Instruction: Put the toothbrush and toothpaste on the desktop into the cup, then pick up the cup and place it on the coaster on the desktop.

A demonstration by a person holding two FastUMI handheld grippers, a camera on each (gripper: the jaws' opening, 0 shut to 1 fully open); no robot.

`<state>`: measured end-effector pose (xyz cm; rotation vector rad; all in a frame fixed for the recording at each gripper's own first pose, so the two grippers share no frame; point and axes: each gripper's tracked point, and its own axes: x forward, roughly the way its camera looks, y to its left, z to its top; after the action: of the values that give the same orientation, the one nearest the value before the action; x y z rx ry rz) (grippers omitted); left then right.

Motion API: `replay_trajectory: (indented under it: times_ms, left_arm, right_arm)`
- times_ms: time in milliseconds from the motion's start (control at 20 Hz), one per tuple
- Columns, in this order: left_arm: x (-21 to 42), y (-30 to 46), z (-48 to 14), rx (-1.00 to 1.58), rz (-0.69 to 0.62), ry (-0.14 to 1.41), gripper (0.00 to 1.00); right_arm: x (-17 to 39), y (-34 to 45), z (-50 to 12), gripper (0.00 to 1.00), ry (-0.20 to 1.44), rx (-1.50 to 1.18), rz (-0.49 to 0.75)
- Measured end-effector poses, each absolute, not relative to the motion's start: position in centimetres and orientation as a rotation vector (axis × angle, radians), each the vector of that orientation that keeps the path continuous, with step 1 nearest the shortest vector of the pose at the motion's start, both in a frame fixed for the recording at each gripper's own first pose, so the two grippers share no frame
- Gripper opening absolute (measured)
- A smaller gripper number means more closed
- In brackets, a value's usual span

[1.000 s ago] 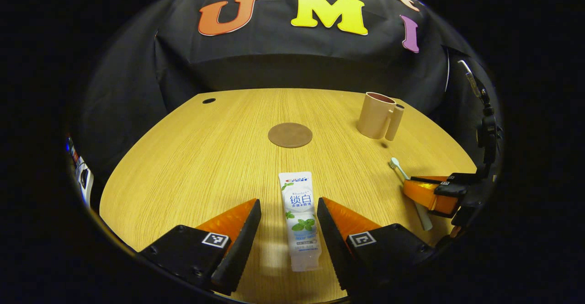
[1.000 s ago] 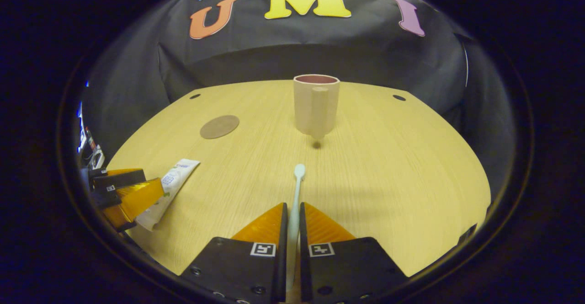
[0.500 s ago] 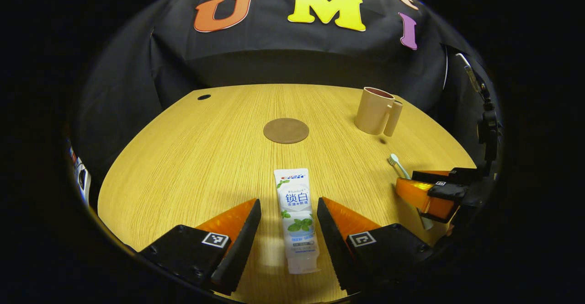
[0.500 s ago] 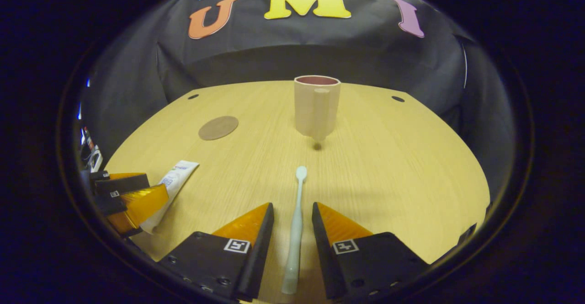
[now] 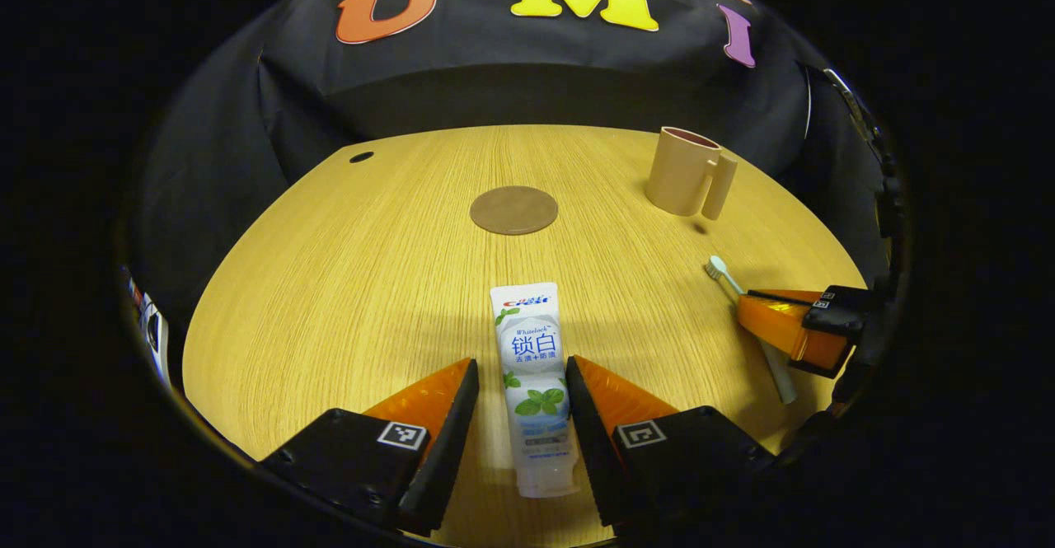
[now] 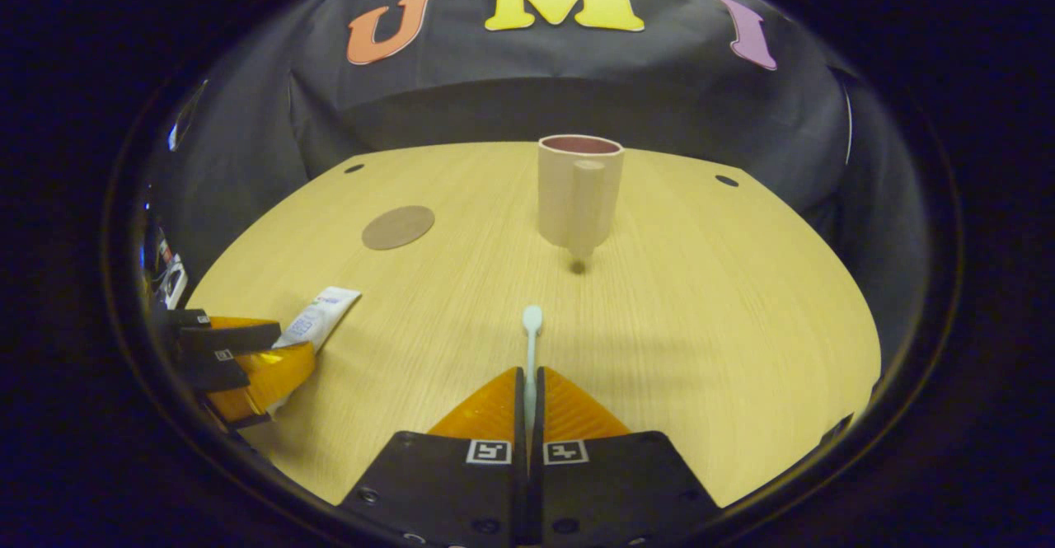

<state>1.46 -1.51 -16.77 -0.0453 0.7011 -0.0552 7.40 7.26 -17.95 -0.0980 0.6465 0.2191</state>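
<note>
Right tongs (image 6: 528, 391): pinching the toothbrush (image 6: 531, 342), low centre; head points toward cup (image 6: 579, 189), mid-frame.
Left tongs (image 5: 519, 391): spread, straddling toothpaste (image 5: 532, 367) flat on desk (image 5: 346, 284), not squeezing.
Coaster (image 5: 513, 209): centre, bare.
Advice: close squarely on the tube's middle before lifting; tip each item upright over the cup mouth.

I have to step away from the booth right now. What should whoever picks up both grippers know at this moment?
Right gripper: shut on the toothbrush, head pointing toward the cup.
Left gripper: open, fingers either side of the toothpaste, which lies flat on the desktop; not gripped yet.
Cup stands upright, handle toward the right gripper; nothing seen sticking out of it.
Coaster is bare, left of the cup.
Done: toothbrush gripped.
Left: close on the toothpaste, drop both into the cup, move the cup onto the coaster.
</note>
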Motion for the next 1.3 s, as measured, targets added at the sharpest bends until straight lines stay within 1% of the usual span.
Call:
replay_trajectory:
  times_ms: [150, 200, 300, 400, 450, 550, 600, 650, 700, 850, 900, 950, 1100, 1200, 1300]
  left_arm:
    - [1.6, -1.7, -16.8, -0.011, -0.055, 0.73, 0.68]
    - [1.8, -1.7, -16.8, 0.007, -0.062, 0.742, 0.67]
    - [2.0, -1.9, -17.1, 0.039, -0.085, 0.77, 0.65]
    - [1.7, -2.2, -16.9, 0.034, -0.119, 0.809, 0.59]
    - [1.5, -2.1, -16.9, 0.024, -0.128, 0.828, 0.51]
    - [1.3, -1.9, -16.8, 0.014, -0.134, 0.845, 0.47]
    - [1.3, -1.9, -16.8, 0.014, -0.136, 0.841, 0.51]
    - [1.3, -1.8, -16.7, 0.01, -0.137, 0.835, 0.45]
    - [1.4, -1.7, -16.6, 0.0, -0.136, 0.826, 0.44]
    - [1.6, -1.6, -15.2, -0.045, -0.144, 0.767, 0.42]
    - [1.8, -1.6, -14.3, -0.06, -0.149, 0.733, 0.46]
    - [2.1, -1.5, -13.3, -0.077, -0.149, 0.692, 0.41]
    - [3.2, -1.0, -10.0, -0.12, -0.138, 0.577, 0.41]
    - [2.5, -1.2, -10.1, -0.132, -0.145, 0.518, 0.41]
    - [3.4, -1.2, -7.1, -0.127, -0.156, 0.463, 0.41]
  right_arm:
    - [7.4, 6.8, -17.4, 0.0, 0.619, -0.059, 0.229]
    - [7.1, 7.0, -17.2, 0.0, 0.608, -0.039, 0.254]
    - [6.5, 6.8, -15.9, 0.0, 0.571, -0.005, 0.266]
    - [5.9, 6.6, -14.7, 0.0, 0.534, 0.005, 0.282]
    - [5.2, 6.7, -13.7, 0.0, 0.515, 0.005, 0.284]
    - [4.7, 6.3, -12.2, 0.0, 0.477, -0.002, 0.283]
    - [4.5, 6.1, -11.6, 0.0, 0.46, -0.005, 0.282]
    - [4.4, 6.0, -10.9, 0.0, 0.448, -0.007, 0.284]
    - [4.2, 6.0, -10.5, 0.0, 0.442, -0.011, 0.285]
    - [4.3, 5.3, -9.7, 0.0, 0.424, -0.012, 0.275]
    - [4.5, 5.2, -9.4, 0.0, 0.421, -0.008, 0.271]
    - [4.7, 5.1, -9.0, 0.0, 0.417, 0.0, 0.267]
    - [5.3, 4.7, -7.7, 0.0, 0.393, 0.013, 0.259]
    - [7.1, 4.5, -6.5, 0.0, 0.374, 0.021, 0.254]
    - [8.4, 4.5, -5.0, 0.0, 0.35, 0.014, 0.247]
